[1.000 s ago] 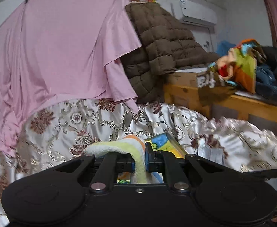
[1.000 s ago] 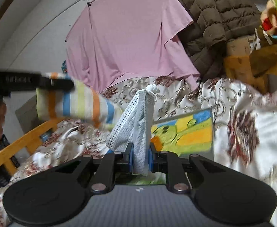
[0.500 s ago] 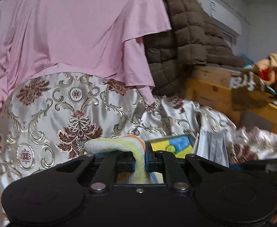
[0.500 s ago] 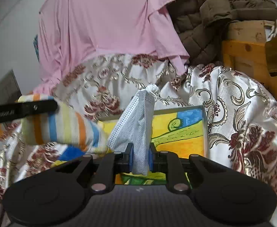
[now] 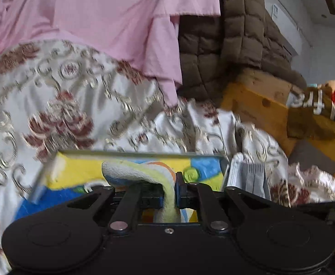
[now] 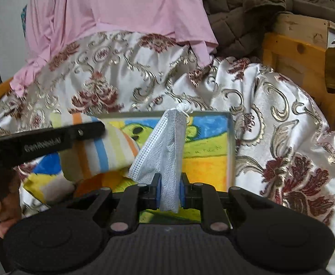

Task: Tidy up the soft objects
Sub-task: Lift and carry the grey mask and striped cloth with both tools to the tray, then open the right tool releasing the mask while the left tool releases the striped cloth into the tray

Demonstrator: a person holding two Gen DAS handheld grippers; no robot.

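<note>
My left gripper (image 5: 169,194) is shut on a striped towel (image 5: 144,174) with yellow, orange and blue bands; it also shows in the right wrist view (image 6: 98,151), hanging over a colourful painted box (image 6: 204,146). My right gripper (image 6: 169,192) is shut on a grey-blue face mask (image 6: 165,151) that stands up over the same box. The box (image 5: 75,171) lies on the floral bedspread (image 5: 64,96). The mask also shows in the left wrist view (image 5: 247,176) at the right. The left gripper's arm (image 6: 41,142) crosses the right wrist view at the left.
A pink cloth (image 5: 98,18) and a brown quilted jacket (image 5: 224,41) hang behind the bed. A wooden bed frame (image 5: 259,105) stands at the right with a cardboard box (image 6: 305,27) and piled clothes (image 5: 328,105) on it.
Both grippers have moved forward and down toward the painted box, still holding the towel and the mask. The box now fills more of both views.
</note>
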